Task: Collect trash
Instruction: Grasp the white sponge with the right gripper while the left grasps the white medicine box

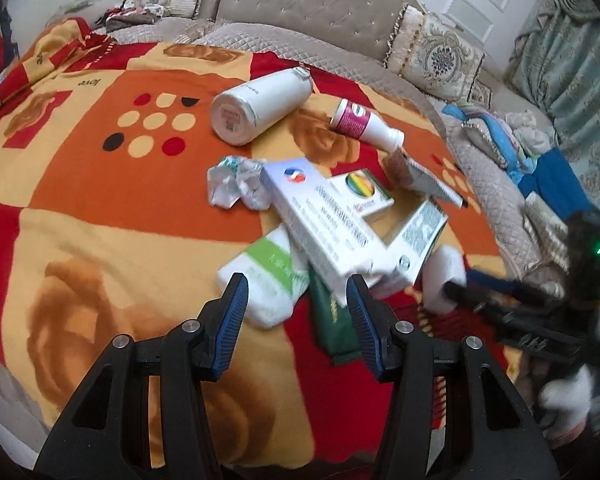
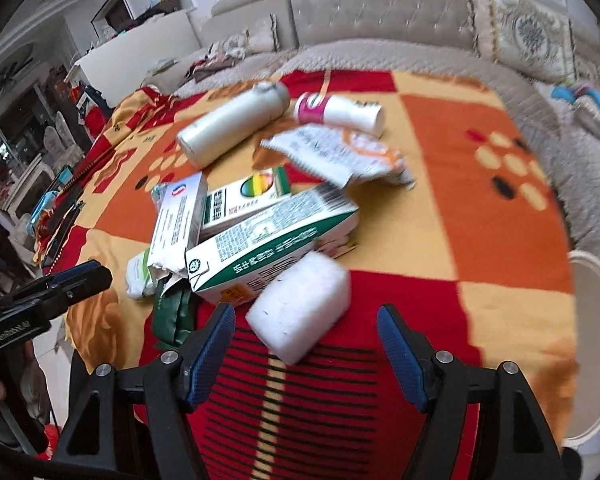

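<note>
Nothing looks collected yet, as far as I can judge. My left gripper (image 1: 296, 300) hangs with jaws spread and empty over the near edge of the litter pile on the red, orange and yellow patterned blanket (image 1: 100, 208). My right gripper (image 2: 306, 328) is likewise released, the white foam block (image 2: 300, 306) lying between its fingers but ungripped. Farther off lie the long white printed carton (image 1: 320, 216), crumpled white paper (image 1: 236, 182), large white cylindrical bottle (image 1: 256, 106) and small pink-labelled bottle (image 1: 364, 120). I see no bin.
</note>
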A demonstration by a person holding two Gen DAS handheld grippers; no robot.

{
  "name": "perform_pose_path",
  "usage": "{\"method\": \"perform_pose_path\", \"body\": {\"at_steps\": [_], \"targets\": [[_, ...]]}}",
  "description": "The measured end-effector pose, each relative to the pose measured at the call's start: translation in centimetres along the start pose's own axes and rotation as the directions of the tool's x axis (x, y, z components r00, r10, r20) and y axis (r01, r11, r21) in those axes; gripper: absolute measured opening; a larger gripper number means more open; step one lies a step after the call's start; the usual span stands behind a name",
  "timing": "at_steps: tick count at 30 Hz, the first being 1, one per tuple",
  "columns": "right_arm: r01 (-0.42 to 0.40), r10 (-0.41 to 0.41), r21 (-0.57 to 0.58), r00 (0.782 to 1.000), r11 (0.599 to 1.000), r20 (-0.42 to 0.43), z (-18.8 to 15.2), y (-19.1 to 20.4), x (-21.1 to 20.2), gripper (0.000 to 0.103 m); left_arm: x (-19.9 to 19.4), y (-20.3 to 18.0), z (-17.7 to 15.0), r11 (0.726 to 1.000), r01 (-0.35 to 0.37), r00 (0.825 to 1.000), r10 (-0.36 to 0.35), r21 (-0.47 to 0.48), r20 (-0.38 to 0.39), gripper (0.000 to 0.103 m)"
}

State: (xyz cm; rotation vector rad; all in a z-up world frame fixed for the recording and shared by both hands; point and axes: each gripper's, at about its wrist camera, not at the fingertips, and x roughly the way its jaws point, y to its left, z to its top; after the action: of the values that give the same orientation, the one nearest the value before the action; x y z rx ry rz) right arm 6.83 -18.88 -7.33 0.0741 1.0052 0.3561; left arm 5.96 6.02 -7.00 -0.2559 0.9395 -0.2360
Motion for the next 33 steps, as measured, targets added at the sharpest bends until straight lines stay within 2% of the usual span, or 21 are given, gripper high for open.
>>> {"method": "perform_pose_path", "body": {"at_steps": [1, 2, 3, 4, 7, 11, 14, 20, 22, 24, 25, 33], "targets": [[-0.009, 0.009, 0.012, 1.000, 1.000, -0.014, 0.0, 0.0, 0.7, 0.071, 0.2, -0.2, 0.5, 1.000, 0.002, 1.000, -0.002, -0.009, 0.004, 0.050], [-0.019, 0.020, 0.025, 0.999, 1.000, -0.025, 0.1, -0.2, 1.1, 0.064, 0.5, -0.2, 1.0, 1.000, 0.000, 1.000, 0.000, -0.016, 0.003, 0.053], [-0.037, 0.038, 0.039, 0.999, 0.999, -0.025, 0.1, -0.5, 1.4, 0.056, 1.0, -0.5, 1.6, 1.000, -0.002, 1.000, 0.002, -0.026, 0.001, 0.055], [-0.057, 0.058, 0.049, 0.998, 0.997, -0.024, 0.0, -0.7, 1.5, 0.041, 1.6, -0.8, 2.3, 0.999, 0.001, 1.000, -0.001, -0.034, -0.001, 0.055], [-0.080, 0.080, 0.062, 0.997, 0.995, -0.007, -0.1, -1.4, 1.2, 0.036, 3.3, -1.6, 3.9, 0.998, -0.003, 1.000, 0.003, -0.062, -0.009, 0.056], [-0.047, 0.047, 0.030, 0.999, 0.998, 0.018, -0.5, -1.9, -0.2, 0.035, 5.7, -2.6, 5.2, 0.997, -0.043, 0.999, 0.042, -0.062, -0.028, 0.056], [-0.045, 0.044, 0.027, 0.999, 0.999, 0.021, -0.6, -2.4, -0.8, 0.035, 7.0, -2.9, 5.5, 0.992, -0.109, 0.993, 0.106, -0.062, -0.049, 0.056], [-0.054, 0.054, 0.023, 0.999, 0.998, 0.008, -1.0, -2.7, -0.6, 0.035, 7.9, -1.6, 5.0, 0.988, -0.130, 0.989, 0.122, -0.082, -0.089, 0.054], [-0.062, 0.062, 0.024, 0.998, 0.998, 0.009, -1.0, -2.7, -0.6, 0.035, 7.1, -0.8, 4.8, 0.988, -0.111, 0.992, 0.103, -0.108, -0.076, 0.044], [-0.069, 0.068, 0.019, 0.998, 0.997, 0.016, -1.0, -2.5, -0.8, 0.035, 6.3, -0.4, 4.8, 0.988, -0.105, 0.993, 0.098, -0.111, -0.066, 0.023], [-0.069, 0.069, 0.015, 0.997, 0.997, 0.020, -1.0, -2.5, -0.9, 0.035, 5.9, -0.5, 4.9, 0.989, -0.101, 0.994, 0.096, -0.105, -0.058, 0.020], [-0.063, 0.063, -0.008, 0.997, 0.998, 0.038, -1.2, -2.2, -2.1, 0.035, 2.4, -1.7, 4.7, 0.998, -0.043, 0.999, 0.043, -0.043, -0.003, 0.015]]}}
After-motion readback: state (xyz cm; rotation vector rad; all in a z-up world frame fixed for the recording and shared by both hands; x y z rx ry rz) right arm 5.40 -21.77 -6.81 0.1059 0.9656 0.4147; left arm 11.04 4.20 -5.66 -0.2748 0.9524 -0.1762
